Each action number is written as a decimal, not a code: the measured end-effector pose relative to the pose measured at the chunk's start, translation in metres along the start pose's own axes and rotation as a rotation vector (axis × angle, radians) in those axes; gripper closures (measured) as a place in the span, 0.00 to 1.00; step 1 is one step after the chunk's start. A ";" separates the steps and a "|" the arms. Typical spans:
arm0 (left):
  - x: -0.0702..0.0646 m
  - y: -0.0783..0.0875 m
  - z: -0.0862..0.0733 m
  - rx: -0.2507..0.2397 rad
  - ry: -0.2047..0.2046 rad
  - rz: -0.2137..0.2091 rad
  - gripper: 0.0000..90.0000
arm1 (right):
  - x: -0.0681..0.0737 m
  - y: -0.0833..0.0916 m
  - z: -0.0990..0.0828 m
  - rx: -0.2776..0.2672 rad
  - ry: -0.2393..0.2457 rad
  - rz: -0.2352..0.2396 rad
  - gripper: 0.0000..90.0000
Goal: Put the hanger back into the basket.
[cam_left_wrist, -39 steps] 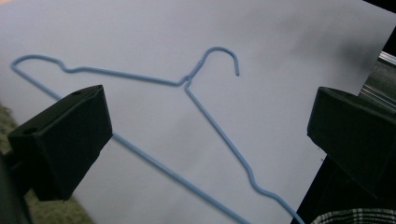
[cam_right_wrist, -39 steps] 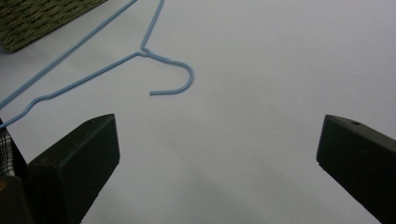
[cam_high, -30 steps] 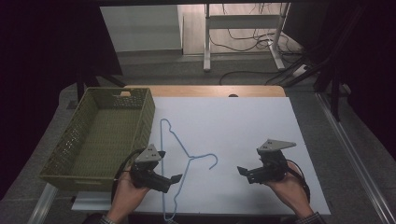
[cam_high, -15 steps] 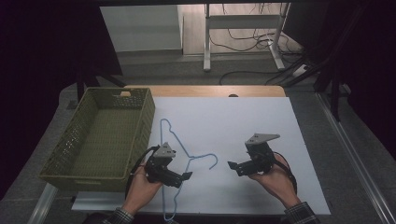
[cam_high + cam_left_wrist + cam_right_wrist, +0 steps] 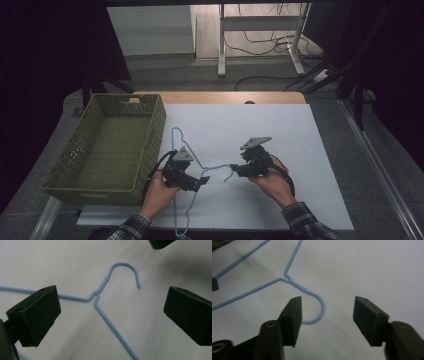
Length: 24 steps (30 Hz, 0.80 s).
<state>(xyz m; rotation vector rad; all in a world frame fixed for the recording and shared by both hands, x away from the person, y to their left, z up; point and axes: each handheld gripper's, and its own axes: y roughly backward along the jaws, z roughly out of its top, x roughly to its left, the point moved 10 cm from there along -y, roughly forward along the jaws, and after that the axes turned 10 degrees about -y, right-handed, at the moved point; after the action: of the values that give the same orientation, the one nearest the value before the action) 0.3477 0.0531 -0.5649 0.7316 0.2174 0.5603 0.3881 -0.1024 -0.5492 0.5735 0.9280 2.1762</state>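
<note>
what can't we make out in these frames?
- Hanger: in the high view its near end runs off the bottom edge; the left hand-held gripper covers part of the wire.
- Basket: near inside wall hidden by its own rim.
- Right gripper view: the hook tip disappears behind a jaw.

White-topped table (image 5: 300,150), grey floor (image 5: 165,70), metal desk frame (image 5: 222,45) beyond, loose cables (image 5: 260,37), dark surroundings
</note>
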 end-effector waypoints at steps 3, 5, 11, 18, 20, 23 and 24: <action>0.001 -0.004 0.000 0.002 0.007 0.001 0.01 | 0.001 -0.012 0.000 0.016 0.012 -0.004 0.57; 0.002 -0.004 -0.001 0.012 -0.001 0.005 0.01 | 0.001 -0.016 0.000 0.023 0.022 -0.006 0.60; -0.003 -0.005 -0.002 0.010 -0.004 -0.025 0.00 | -0.003 -0.040 -0.003 0.059 0.028 -0.016 0.77; -0.004 -0.008 -0.009 0.074 -0.010 -0.001 0.02 | -0.004 -0.055 -0.010 0.094 0.032 -0.018 0.82; -0.004 -0.008 -0.010 0.083 -0.014 0.000 0.03 | -0.005 -0.056 -0.010 0.091 0.029 -0.019 0.84; -0.005 -0.008 -0.011 0.091 -0.005 0.003 0.04 | -0.004 -0.056 -0.010 0.090 0.032 -0.015 0.92; -0.005 -0.008 -0.013 0.102 -0.007 0.007 0.05 | -0.002 -0.056 -0.010 0.095 0.032 -0.011 0.95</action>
<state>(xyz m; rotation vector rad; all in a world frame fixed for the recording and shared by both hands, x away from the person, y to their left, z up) 0.3418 0.0528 -0.5798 0.8333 0.2380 0.5567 0.4064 -0.0798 -0.5984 0.5788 1.0539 2.1465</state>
